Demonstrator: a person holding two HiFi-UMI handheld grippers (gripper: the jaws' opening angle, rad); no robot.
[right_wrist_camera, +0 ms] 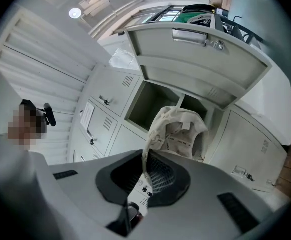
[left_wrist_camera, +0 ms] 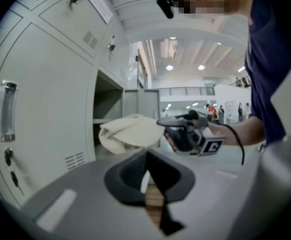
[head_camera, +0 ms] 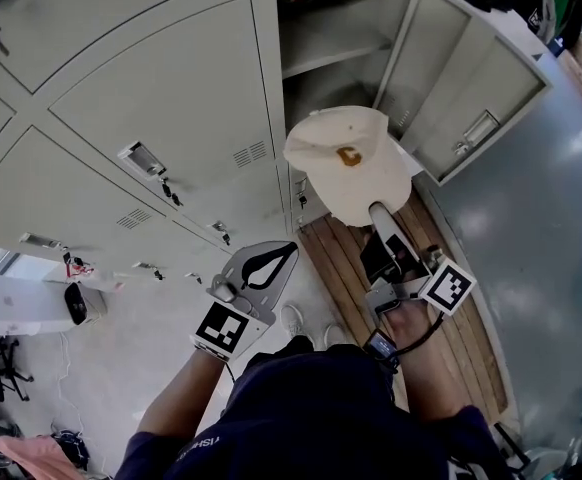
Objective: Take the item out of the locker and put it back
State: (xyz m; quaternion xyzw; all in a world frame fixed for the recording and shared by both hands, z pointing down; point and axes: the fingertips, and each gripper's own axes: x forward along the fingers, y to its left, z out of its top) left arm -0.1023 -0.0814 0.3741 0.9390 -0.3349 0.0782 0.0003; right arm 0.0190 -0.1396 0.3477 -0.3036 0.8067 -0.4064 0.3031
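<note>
the cap (head_camera: 346, 158) is out of the locker (head_camera: 301, 13), hanging in the air just in front of its open compartment, below the level of the inner shelf (head_camera: 336, 56). the right gripper (head_camera: 379, 213) carries it: its fingers are clenched on the cap's edge, and in the right gripper view the fabric runs straight up from between them, with the cap's lining and labels facing the camera. the door (head_camera: 476, 88) stands wide open to the right, clear of the path. the left gripper (head_camera: 281, 251) hangs back to the left, well apart from the cap, fingers closed together with nothing between them.

i judge the taking-out half done and the putting-back half in hand, though the pose alone can't say for sure which way the cap is heading. the next move calls for carrying the cap forward through the opening, under the shelf, setting it on the compartment floor, then releasing the fingers and drawing the gripper out without snagging the soft fabric.
</note>
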